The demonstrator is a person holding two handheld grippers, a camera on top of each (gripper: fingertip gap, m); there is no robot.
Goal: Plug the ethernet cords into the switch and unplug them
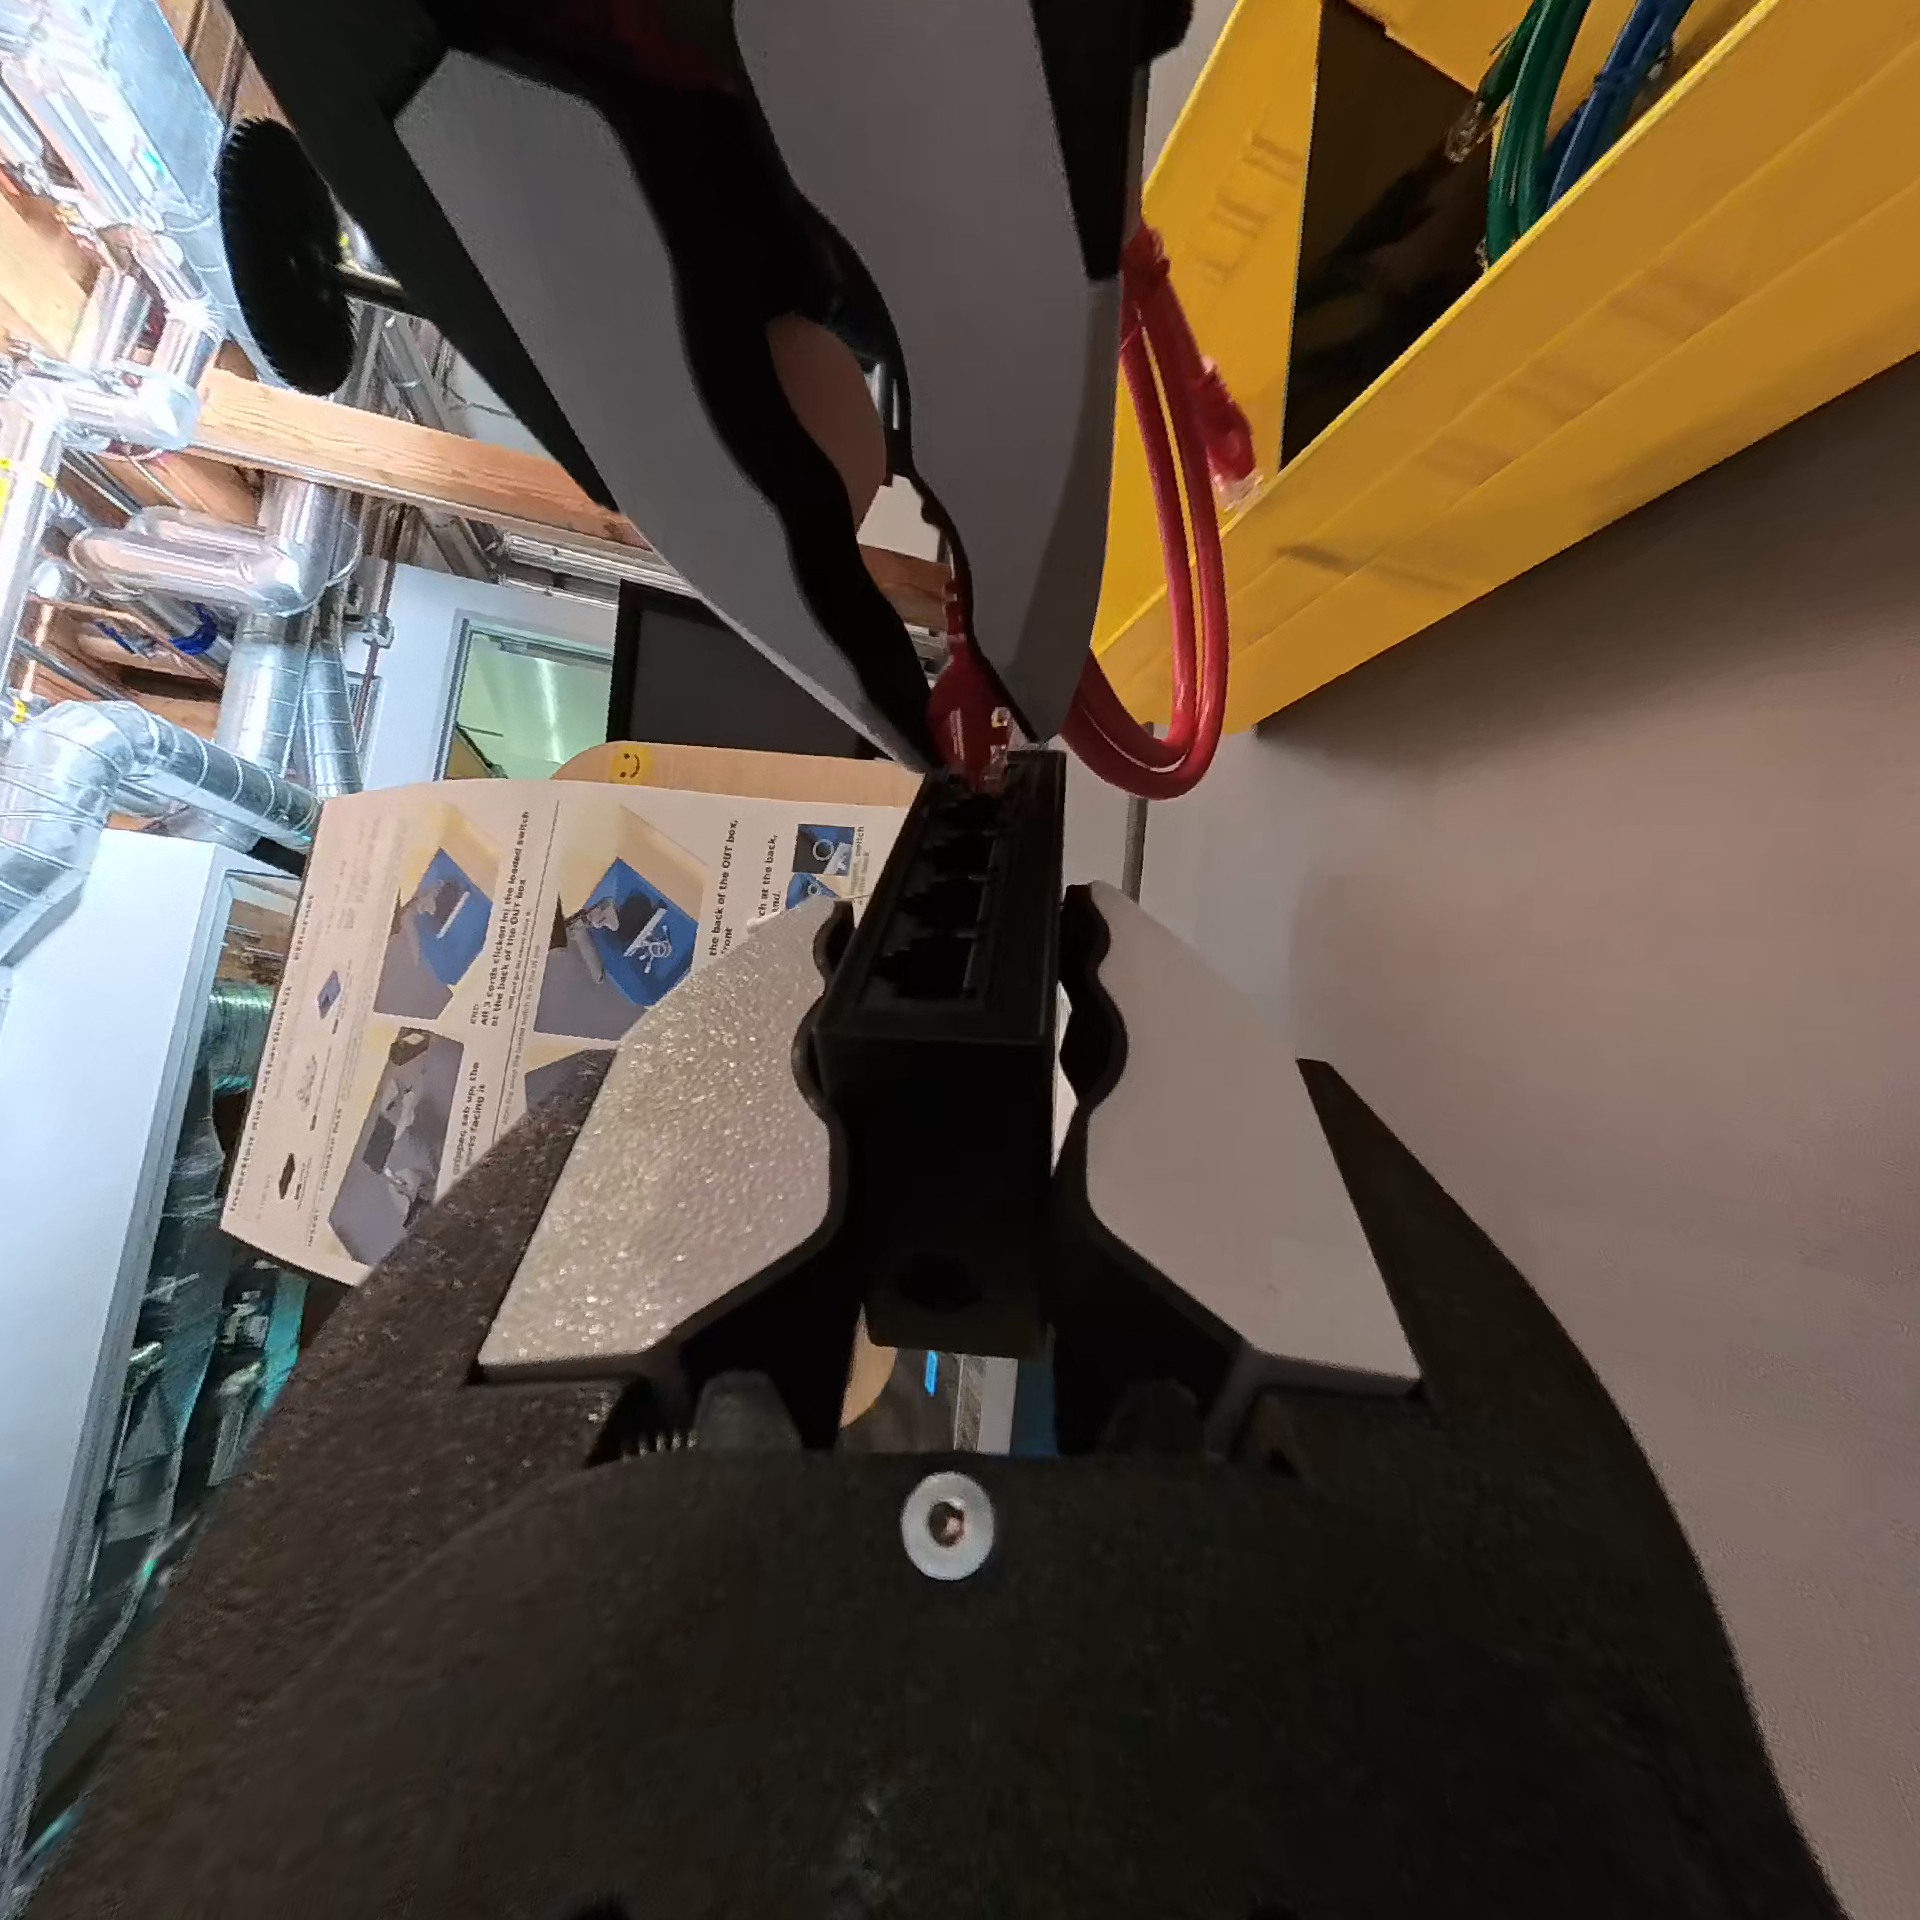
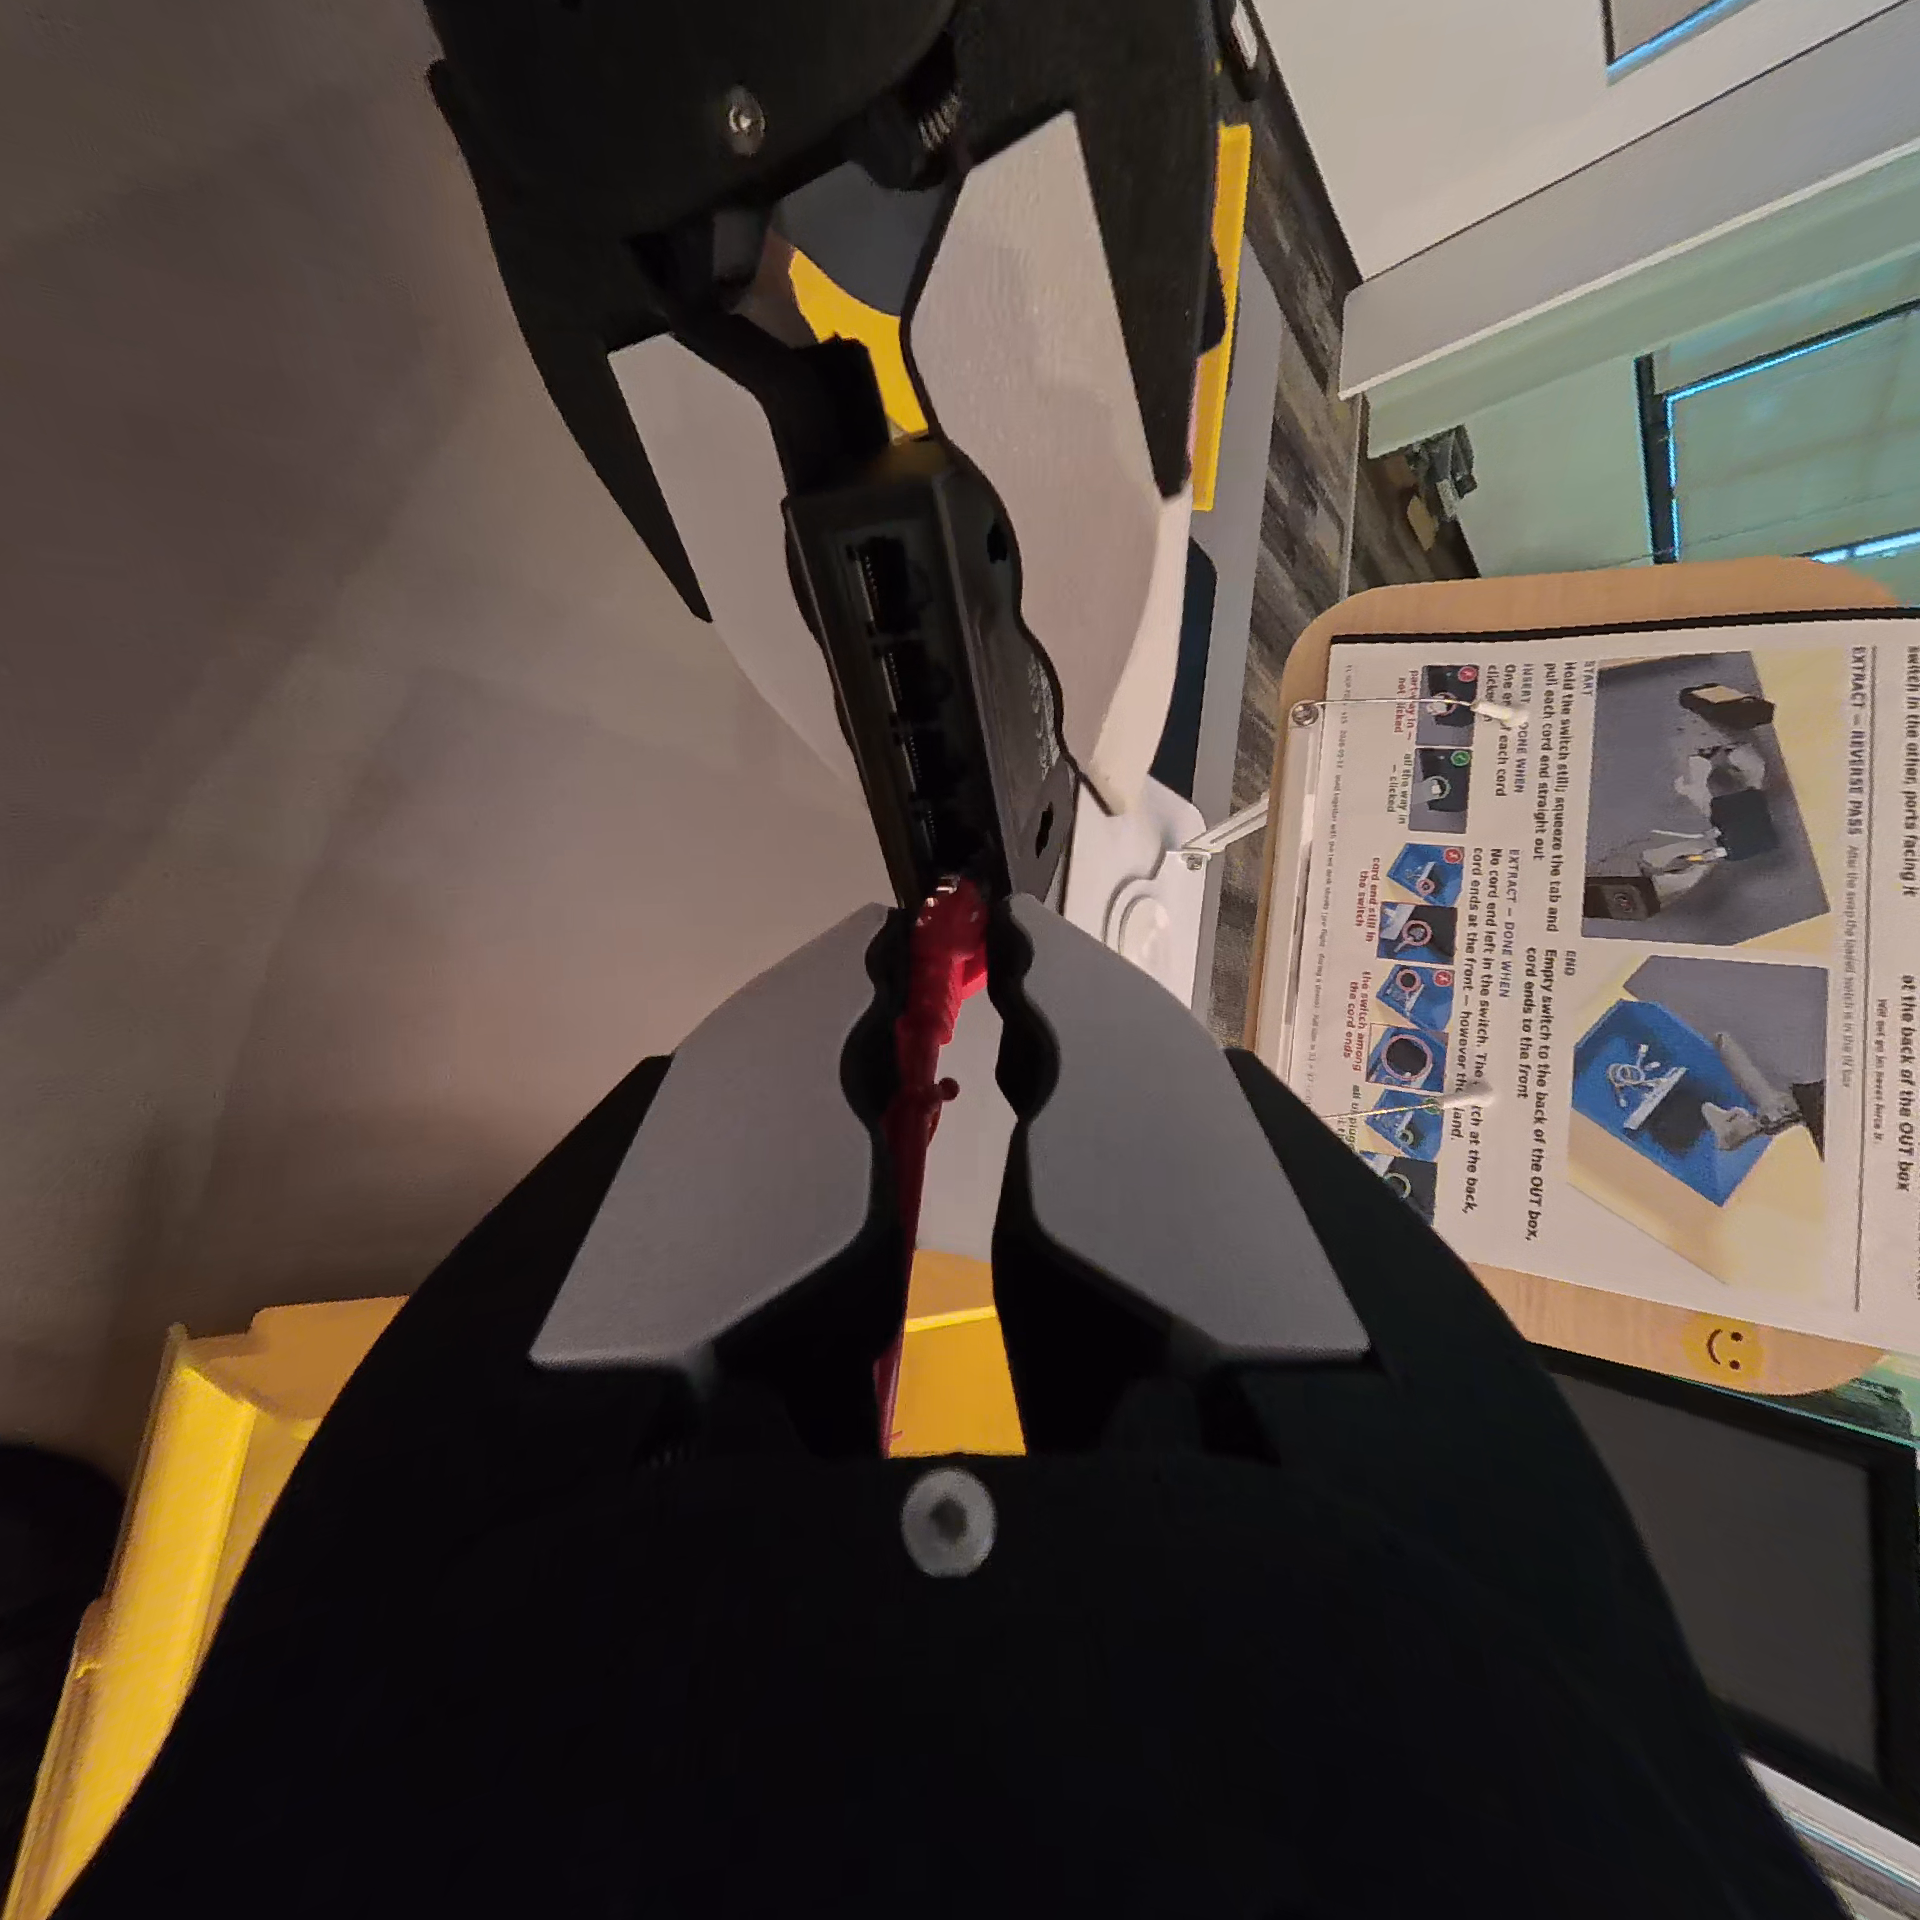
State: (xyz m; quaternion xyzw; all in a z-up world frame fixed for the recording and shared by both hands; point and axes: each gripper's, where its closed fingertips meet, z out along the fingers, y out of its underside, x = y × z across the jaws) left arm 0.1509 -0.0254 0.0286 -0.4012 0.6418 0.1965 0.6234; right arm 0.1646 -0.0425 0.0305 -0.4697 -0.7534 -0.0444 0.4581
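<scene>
My left gripper [image 1: 951,920] is shut on a black ethernet switch [image 1: 935,1091] and holds it in the air, its row of ports facing up in the left wrist view. My right gripper [image 2: 940,920] is shut on the plug of a red ethernet cord [image 2: 930,997]. The plug tip sits at the end port of the switch [image 2: 935,665]; how deep it is in the port I cannot tell. In the left wrist view the right gripper [image 1: 977,748] comes in from above with the red plug [image 1: 971,727], and the red cord [image 1: 1184,582] loops back toward the yellow bin.
A yellow bin [image 1: 1507,416] on the grey table [image 1: 1558,1039] holds green and blue cords [image 1: 1538,135]. A yellow bin edge [image 2: 208,1455] shows below my right gripper. An instruction sheet on a wooden stand [image 2: 1621,987] stands behind the switch; it also shows in the left wrist view [image 1: 540,987]. My two grippers' fingertips are within a few centimetres of each other.
</scene>
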